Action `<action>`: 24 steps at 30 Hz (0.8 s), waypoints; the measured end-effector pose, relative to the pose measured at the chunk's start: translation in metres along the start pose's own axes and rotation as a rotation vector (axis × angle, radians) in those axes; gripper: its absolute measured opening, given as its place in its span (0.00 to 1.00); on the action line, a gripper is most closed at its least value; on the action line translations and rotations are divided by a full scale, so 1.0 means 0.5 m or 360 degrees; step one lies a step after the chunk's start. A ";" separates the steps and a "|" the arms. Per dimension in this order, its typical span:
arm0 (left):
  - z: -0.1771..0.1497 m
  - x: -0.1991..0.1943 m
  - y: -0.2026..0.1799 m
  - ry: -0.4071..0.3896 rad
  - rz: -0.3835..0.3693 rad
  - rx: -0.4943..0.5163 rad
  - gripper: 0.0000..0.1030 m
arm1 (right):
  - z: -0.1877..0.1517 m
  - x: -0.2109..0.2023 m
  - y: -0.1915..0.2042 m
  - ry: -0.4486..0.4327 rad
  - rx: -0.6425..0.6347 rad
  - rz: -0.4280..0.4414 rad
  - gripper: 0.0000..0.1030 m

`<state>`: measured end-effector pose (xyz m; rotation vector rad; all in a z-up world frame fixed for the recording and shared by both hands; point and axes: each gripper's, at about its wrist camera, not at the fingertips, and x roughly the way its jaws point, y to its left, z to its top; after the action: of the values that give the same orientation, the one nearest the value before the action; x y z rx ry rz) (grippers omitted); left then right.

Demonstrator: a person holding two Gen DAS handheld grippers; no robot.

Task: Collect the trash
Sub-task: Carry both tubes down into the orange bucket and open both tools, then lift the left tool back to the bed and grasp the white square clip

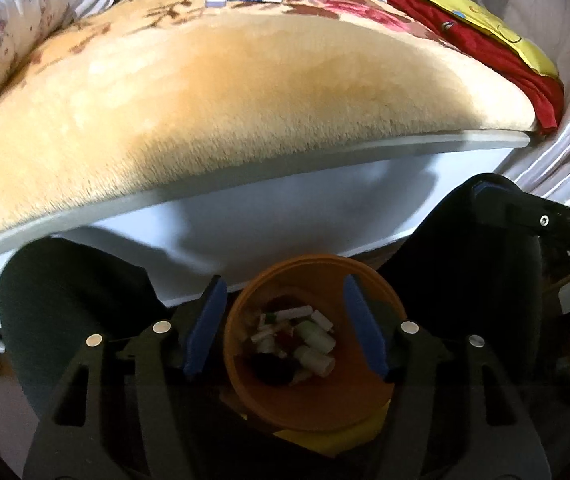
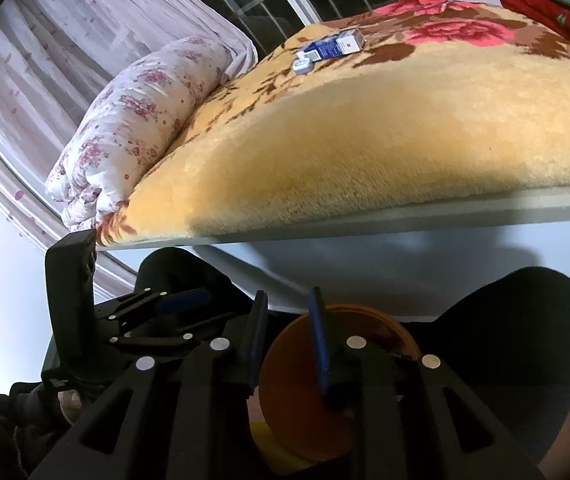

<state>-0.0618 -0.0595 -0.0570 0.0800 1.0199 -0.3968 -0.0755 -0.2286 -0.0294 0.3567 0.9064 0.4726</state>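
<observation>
The bed's yellow plush floral blanket (image 1: 221, 92) filled both views; only the right wrist view showed the rolled floral quilt (image 2: 133, 128) beside it. Only the left wrist view looked into the orange plastic cup (image 1: 309, 396), mouth up below the bed edge, holding white scraps (image 1: 305, 340). A blue-and-white carton (image 2: 335, 46) lay flat on the blanket. The left gripper (image 1: 285, 326) pointed steeply down, jaws apart above the cup. The right gripper (image 2: 287, 340) clamped the cup's rim.

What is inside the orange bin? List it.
The orange bin holds small white tube-like scraps mixed with dark and reddish bits. Whatever lies beneath that pile on the bin's bottom is covered.
</observation>
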 end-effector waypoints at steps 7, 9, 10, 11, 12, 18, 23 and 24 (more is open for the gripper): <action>0.043 -0.041 0.001 -0.0078 0.0022 0.0025 0.64 | 0.051 -0.025 0.030 -0.0047 -0.0117 -0.0010 0.30; 0.073 -0.059 0.008 -0.0115 0.0012 0.0016 0.64 | 0.080 -0.029 0.033 -0.0060 -0.0156 -0.0023 0.30; 0.089 -0.068 0.014 -0.0136 0.0007 0.0010 0.65 | 0.101 -0.030 0.033 -0.0068 -0.0177 -0.0030 0.30; 0.107 -0.077 0.020 -0.0162 0.0004 0.0004 0.68 | 0.119 -0.031 0.032 -0.0077 -0.0194 -0.0040 0.30; 0.138 -0.089 0.031 -0.0208 0.0019 -0.0007 0.71 | 0.140 -0.031 0.030 -0.0092 -0.0212 -0.0052 0.31; 0.311 -0.075 0.096 -0.0332 0.0099 -0.0075 0.80 | 0.229 -0.023 0.005 -0.0186 -0.0230 -0.0099 0.46; 0.469 0.018 0.132 -0.0337 0.0194 -0.0132 0.80 | 0.263 -0.009 -0.017 -0.0260 -0.0175 -0.0108 0.55; 0.502 0.045 0.139 -0.0340 0.0228 -0.0153 0.80 | 0.266 -0.006 -0.020 -0.0267 -0.0168 -0.0109 0.55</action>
<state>0.1775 -0.0640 0.0481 0.0232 0.8154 -0.2197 0.0337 -0.2514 0.0433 0.2639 0.7257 0.4195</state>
